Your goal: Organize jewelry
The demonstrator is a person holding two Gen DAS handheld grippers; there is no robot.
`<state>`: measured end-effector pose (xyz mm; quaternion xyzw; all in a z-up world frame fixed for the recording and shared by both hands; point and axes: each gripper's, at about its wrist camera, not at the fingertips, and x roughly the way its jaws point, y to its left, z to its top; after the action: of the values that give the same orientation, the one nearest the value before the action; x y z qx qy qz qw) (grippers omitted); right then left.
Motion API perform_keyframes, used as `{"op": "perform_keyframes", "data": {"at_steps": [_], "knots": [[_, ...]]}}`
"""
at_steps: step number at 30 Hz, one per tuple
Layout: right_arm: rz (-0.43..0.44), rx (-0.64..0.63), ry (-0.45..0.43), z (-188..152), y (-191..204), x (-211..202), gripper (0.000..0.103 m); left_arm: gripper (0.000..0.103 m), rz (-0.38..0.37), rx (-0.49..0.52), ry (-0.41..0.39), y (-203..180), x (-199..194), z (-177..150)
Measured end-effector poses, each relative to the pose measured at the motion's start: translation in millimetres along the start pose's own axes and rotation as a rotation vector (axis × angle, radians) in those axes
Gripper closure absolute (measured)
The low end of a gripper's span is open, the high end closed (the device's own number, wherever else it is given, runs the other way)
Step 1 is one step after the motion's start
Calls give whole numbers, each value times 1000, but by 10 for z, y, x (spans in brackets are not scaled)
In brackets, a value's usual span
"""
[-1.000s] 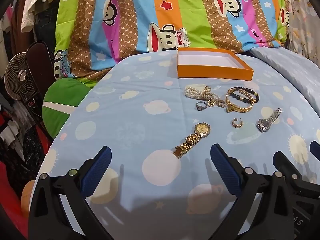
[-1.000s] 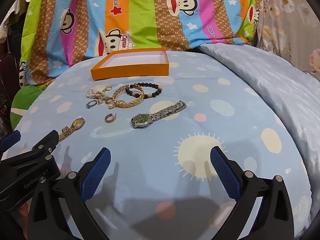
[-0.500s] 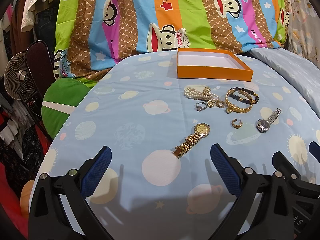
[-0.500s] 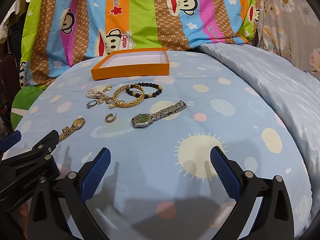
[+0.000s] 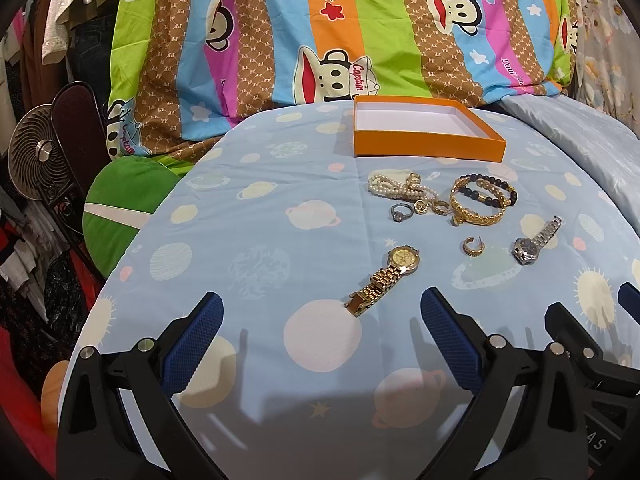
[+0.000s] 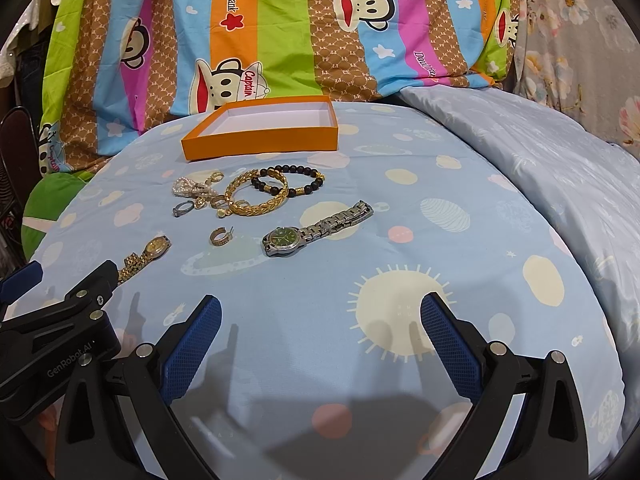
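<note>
An empty orange box (image 5: pixel 428 132) (image 6: pixel 262 132) stands at the far side of the blue planet-print cover. In front of it lie a pearl bracelet (image 5: pixel 390 186), a ring (image 5: pixel 400 212), a gold chain bracelet (image 5: pixel 474 212) (image 6: pixel 258 196), a black bead bracelet (image 5: pixel 492 192) (image 6: pixel 292 180), a gold hoop earring (image 5: pixel 472 246) (image 6: pixel 220 236), a gold watch (image 5: pixel 386 274) (image 6: pixel 144 256) and a silver watch (image 5: pixel 534 240) (image 6: pixel 314 228). My left gripper (image 5: pixel 320 332) is open and empty just short of the gold watch. My right gripper (image 6: pixel 320 332) is open and empty, short of the silver watch.
A striped monkey-print quilt (image 5: pixel 360 28) rises behind the box. A grey quilt (image 6: pixel 560 168) lies to the right. A green cushion (image 5: pixel 124 208), a fan (image 5: pixel 38 168) and hanging clothes are off the left edge. The other gripper shows at each view's side.
Both grippers have risen or drawn back very slightly; the jewelry sits a touch lower in view. Nothing on the cover has moved.
</note>
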<state>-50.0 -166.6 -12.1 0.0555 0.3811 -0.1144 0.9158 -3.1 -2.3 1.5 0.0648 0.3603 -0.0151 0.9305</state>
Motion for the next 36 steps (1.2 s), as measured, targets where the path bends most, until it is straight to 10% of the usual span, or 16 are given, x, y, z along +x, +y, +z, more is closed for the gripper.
{"op": "perform_keyframes", "data": {"at_steps": [36], "knots": [[2,3,2,5,-3,-4,5,6,-4,0,8,-13,16,-7]]}}
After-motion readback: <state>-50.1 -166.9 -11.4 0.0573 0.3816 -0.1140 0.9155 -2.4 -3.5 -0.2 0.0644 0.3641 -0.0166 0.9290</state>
